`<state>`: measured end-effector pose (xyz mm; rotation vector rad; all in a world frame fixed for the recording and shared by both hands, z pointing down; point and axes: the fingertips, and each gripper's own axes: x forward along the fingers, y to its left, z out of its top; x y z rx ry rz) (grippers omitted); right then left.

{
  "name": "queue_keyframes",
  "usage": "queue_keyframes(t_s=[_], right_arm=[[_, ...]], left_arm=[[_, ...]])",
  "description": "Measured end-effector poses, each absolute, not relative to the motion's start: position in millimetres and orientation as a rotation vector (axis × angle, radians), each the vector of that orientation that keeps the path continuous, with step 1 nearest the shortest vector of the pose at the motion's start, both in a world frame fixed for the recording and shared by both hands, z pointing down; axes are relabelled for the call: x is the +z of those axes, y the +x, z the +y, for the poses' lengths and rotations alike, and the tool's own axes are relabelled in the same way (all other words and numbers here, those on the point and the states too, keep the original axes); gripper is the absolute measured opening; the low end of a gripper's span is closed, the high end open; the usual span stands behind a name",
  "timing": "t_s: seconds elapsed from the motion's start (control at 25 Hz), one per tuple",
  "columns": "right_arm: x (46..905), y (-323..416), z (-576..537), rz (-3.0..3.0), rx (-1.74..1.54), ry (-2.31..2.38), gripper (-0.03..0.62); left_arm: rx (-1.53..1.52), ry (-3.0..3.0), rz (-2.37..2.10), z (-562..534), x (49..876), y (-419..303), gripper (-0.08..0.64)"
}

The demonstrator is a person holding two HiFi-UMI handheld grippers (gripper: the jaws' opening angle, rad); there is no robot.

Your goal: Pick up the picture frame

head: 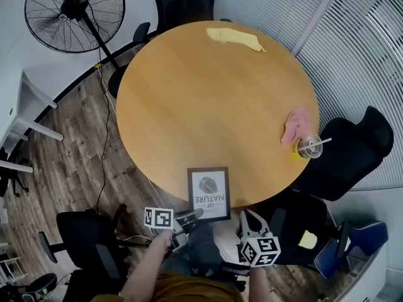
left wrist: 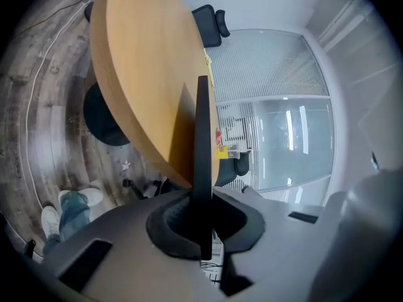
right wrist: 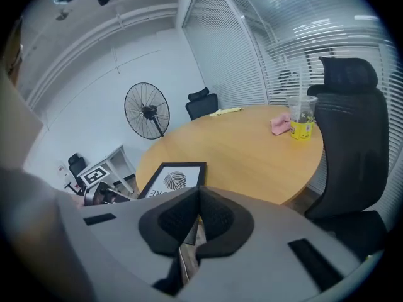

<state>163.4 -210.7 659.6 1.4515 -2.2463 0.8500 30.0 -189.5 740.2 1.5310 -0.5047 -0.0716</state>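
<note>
My left tongs (head: 187, 217) are clamped on the picture frame (head: 208, 194), at its near left corner. In the left gripper view the frame's thin black edge (left wrist: 201, 124) runs straight up between the two pads, which press on it from either side. The frame sits at the near rim of the round wooden bench (head: 214, 106), with its near end jutting out past that rim over the floor. Its white print carries a dark oval motif and the word NATURE (upside down from where I stand).

My right tongs (head: 249, 221) hang just beside the frame's near right corner, off the bench and apart from the frame. Their pads (right wrist: 214, 212) are closed together with nothing between them, and past them the right gripper view shows the frame (right wrist: 171, 180) lying on the bench top.

Over on the right side of the bench a pink cloth (head: 295, 126) lies touching a clear plastic cup (head: 309, 146) with a straw. A yellow cloth (head: 234, 39) lies at the far edge. A black floor fan (head: 74, 6) stands on the floor beyond the bench to the left, and a black office chair (head: 346, 150) is pulled up on the right.
</note>
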Motion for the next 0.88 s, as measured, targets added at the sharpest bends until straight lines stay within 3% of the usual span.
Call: queue_keyframes(t_s=[0.88], right_arm=[[605.8, 150.6, -191.3, -2.316, 0.734, 1.515, 0.012]], left_arm=[[-0.133, 1.63, -0.452, -185.7, 684.2, 36.8, 0.037]])
